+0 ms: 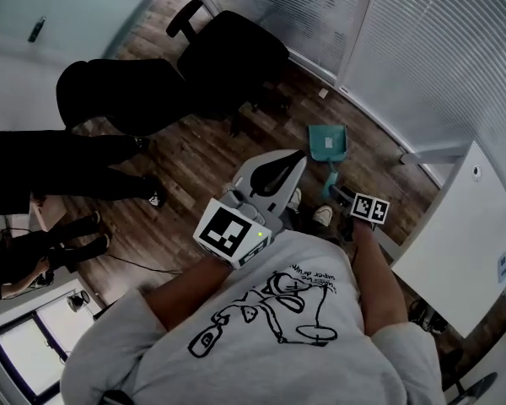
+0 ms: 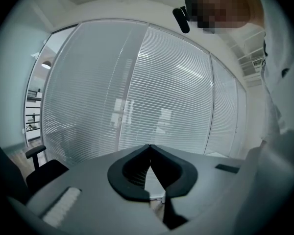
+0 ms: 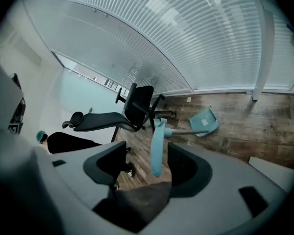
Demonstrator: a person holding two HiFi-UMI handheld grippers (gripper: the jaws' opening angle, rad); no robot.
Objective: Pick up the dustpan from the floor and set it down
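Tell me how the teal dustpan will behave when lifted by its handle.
The dustpan looks like thin plastic, so it is probably light and stiff. Its pan sits at the far end of a long handle, so it will likely droop pan-down and swing.

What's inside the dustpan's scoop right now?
In the dustpan only a pale label shows, no debris. The wood floor beneath it is covered.

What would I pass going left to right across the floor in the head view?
Person's black-trousered legs → black office chair → teal plastic dustpan → white cabinet.
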